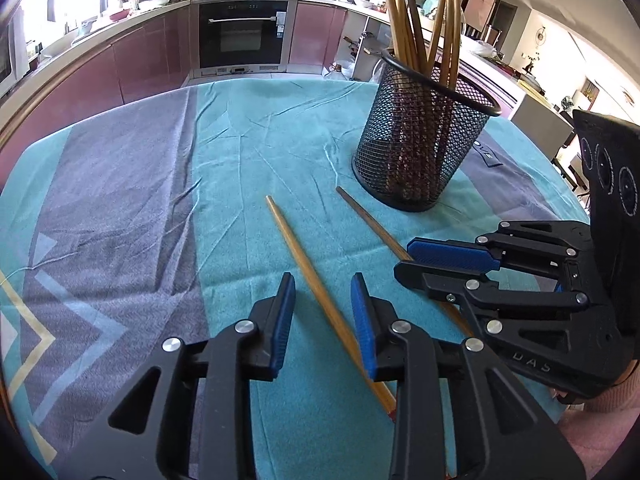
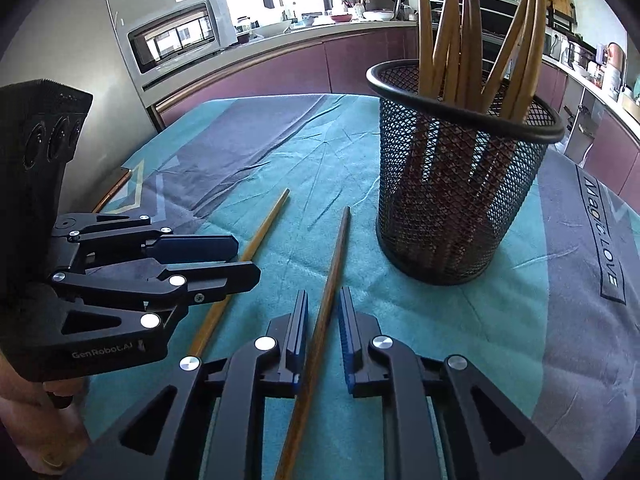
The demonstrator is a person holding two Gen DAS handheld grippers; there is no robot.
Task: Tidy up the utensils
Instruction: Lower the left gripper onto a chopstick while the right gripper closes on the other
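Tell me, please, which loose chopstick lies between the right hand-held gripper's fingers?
The darker brown chopstick, nearer the mesh holder; the lighter chopstick lies farther left.

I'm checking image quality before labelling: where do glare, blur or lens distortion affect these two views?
Left wrist view: the window top left is blown out, the counter edge bows from fisheye distortion, and the mesh holder stays sharp. Right wrist view: the window behind the microwave is overexposed, the dark chopstick blurs between the open right gripper, and the corners vignette black.
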